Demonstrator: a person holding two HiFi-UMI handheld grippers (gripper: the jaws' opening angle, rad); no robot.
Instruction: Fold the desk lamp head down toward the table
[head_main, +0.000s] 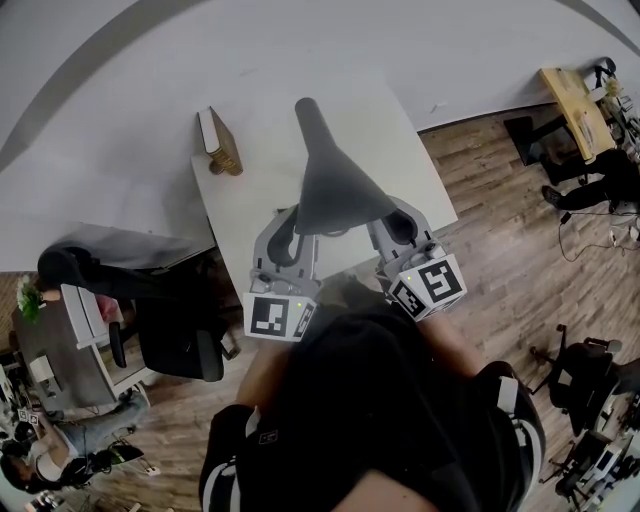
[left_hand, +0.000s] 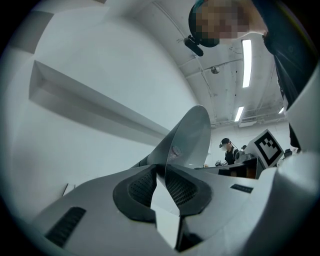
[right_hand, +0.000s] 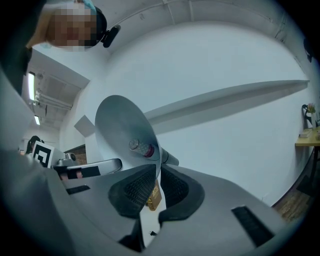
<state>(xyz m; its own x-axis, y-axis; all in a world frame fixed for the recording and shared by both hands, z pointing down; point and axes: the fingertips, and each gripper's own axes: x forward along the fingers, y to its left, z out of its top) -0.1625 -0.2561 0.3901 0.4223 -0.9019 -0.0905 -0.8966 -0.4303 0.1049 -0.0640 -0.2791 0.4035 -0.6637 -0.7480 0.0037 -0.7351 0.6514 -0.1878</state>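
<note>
Two near-shut claws, the left gripper (left_hand: 161, 172) and the right gripper (right_hand: 159, 172), pinch opposite rims of the lamp head (head_main: 335, 185) above the table (head_main: 405, 135), so both should press down together, evenly and slowly, without twisting it.

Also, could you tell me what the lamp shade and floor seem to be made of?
The lamp shade looks thin metal or plastic: matte grey, slim rim. The floor shows wooden planks, grain and seams visible; real or laminate, unclear.

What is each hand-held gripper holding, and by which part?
The lamp head: the left hand-held gripper and right hand-held gripper each pinch its rim.
</note>
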